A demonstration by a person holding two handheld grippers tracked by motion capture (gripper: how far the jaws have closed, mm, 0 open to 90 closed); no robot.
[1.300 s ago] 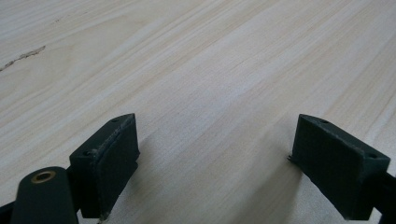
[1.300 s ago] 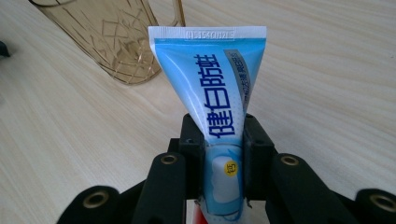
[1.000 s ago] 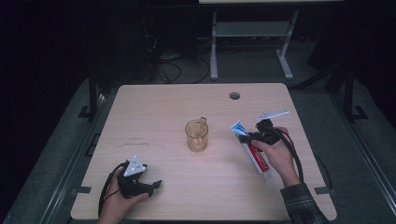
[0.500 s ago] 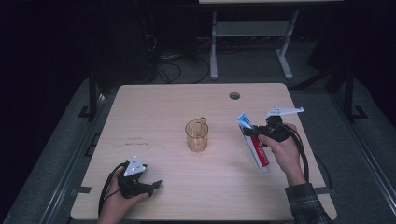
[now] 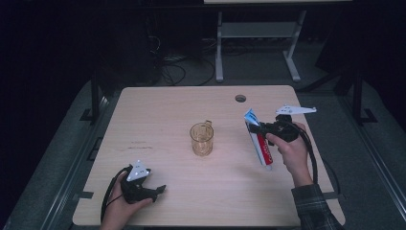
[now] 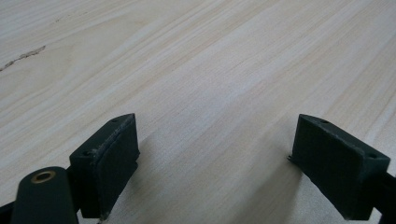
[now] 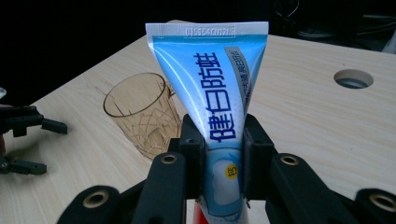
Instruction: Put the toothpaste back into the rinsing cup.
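While my right gripper [image 7: 224, 158] is clamped on the toothpaste tube [image 5: 257, 140], I note the tube hangs above the tabletop [image 5: 163, 108] near its right edge, crimped end up and away from me. Grip sits mid-body. I judge it light and soft: it will dent under pressure, and its glossy skin may slip. The amber glass cup [image 5: 201, 139] stands mid-table. My left gripper [image 5: 155, 190] rests near the front left corner, jaws spread, holding nothing.
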